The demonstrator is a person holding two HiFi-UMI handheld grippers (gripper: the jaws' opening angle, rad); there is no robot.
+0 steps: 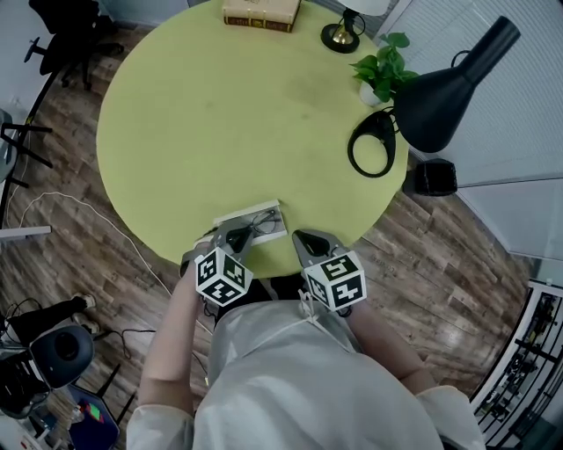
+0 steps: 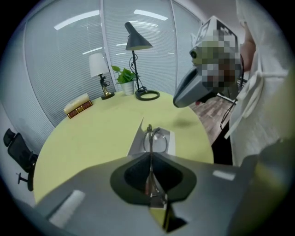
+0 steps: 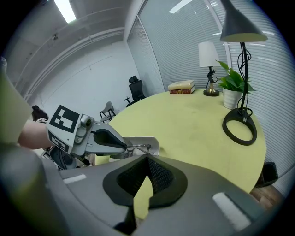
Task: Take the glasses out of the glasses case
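The open white glasses case (image 1: 262, 214) lies at the near edge of the round yellow-green table (image 1: 220, 114). Thin-framed glasses (image 1: 256, 223) rest in or just over it. My left gripper (image 1: 236, 235) sits at the case's near end, shut on a temple of the glasses (image 2: 154, 138); the thin arm runs between its closed jaws (image 2: 150, 156), and the case (image 2: 172, 141) lies just beyond. My right gripper (image 1: 303, 239) hovers right of the case, shut with nothing in it. In the right gripper view (image 3: 147, 159) it points across the table, with the left gripper (image 3: 99, 140) and the case (image 3: 152, 144) to its left.
A black desk lamp (image 1: 440, 88) with a ring base (image 1: 372, 145), a potted plant (image 1: 383, 75), a small table lamp (image 1: 343, 31) and books (image 1: 259, 13) stand along the far and right rim. An office chair (image 1: 66, 39) is on the floor, far left.
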